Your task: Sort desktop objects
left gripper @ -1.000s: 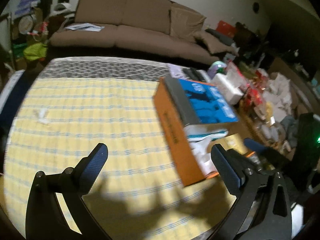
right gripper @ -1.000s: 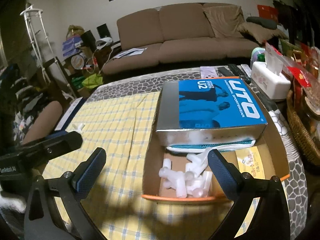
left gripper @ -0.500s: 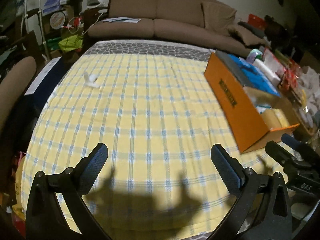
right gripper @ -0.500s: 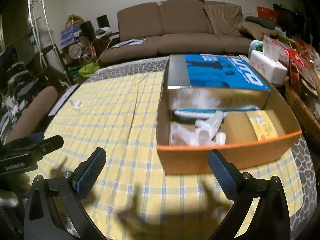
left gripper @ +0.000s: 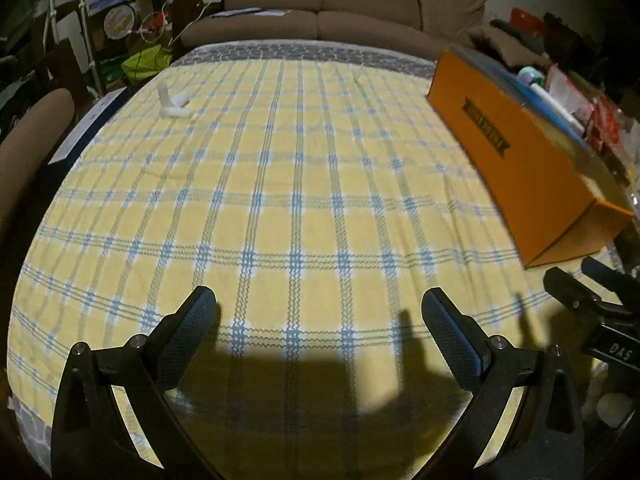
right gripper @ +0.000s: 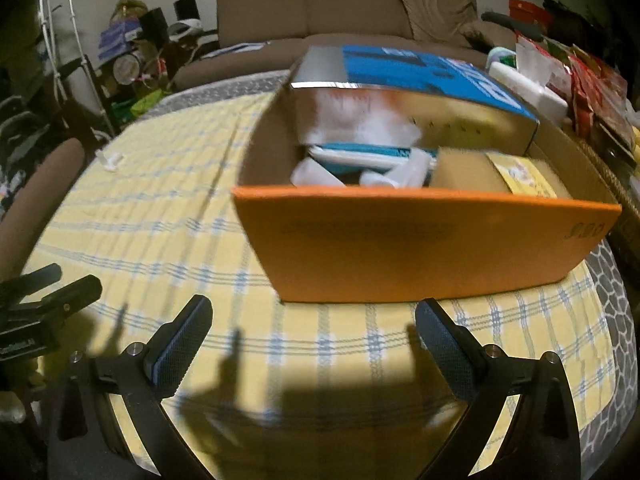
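Two handheld grippers hang over a table spread with a yellow checked cloth [left gripper: 296,184]; the left gripper [left gripper: 318,312] has its fingers spread wide with nothing between them, low above the near edge of the cloth, its shadow falling just ahead; the right gripper [right gripper: 314,320] is likewise spread wide and empty, near the front wall of an orange cardboard box [right gripper: 420,248]. The box sits on the right side of the table, and in the left wrist view it shows as an orange box side [left gripper: 516,160] running from far to near; inside it, toward the far end, lies a blue-and-silver carton [right gripper: 404,76], and below that carton a heap of small white plastic pieces [right gripper: 360,168], blurred in the picture; a yellow printed sheet [right gripper: 524,172] lies at the right of the box floor. One white plastic piece [left gripper: 173,101] rests alone at the far left of the cloth, well apart from both grippers and from the box; a brown sofa [left gripper: 340,12] stands beyond the table, with cluttered shelves [right gripper: 128,60] to its left.
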Demonstrator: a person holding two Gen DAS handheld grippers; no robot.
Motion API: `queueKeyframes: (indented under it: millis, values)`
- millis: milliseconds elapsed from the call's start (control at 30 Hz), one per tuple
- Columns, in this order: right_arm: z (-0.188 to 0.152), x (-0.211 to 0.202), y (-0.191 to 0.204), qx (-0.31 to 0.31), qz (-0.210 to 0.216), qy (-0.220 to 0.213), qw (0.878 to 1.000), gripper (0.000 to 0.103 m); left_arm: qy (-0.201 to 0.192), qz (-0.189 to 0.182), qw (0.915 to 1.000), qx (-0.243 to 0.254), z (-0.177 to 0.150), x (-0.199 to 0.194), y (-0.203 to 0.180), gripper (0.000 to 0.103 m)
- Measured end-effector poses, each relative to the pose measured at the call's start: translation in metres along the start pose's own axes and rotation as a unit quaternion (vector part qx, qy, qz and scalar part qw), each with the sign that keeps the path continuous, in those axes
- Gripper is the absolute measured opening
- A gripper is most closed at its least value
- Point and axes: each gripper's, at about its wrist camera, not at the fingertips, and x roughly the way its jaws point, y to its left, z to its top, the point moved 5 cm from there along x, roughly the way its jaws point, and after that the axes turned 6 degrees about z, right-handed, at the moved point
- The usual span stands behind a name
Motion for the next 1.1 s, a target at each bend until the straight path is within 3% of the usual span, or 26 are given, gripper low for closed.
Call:
queueKeyframes:
  millis: [400, 1100]
  values:
    - [-0.019, 0.023, -0.008, 0.000, -0.035, 0.026, 0.999, 0.103, 0.000, 0.039, 0.9992, 0.014, -0.011, 0.018, -0.004, 0.103]
    - [-0.019, 0.023, -0.006, -0.001, -0.038, 0.029, 0.999, 0.103, 0.000, 0.039, 0.9991, 0.016, -0.010, 0.020, -0.005, 0.103]
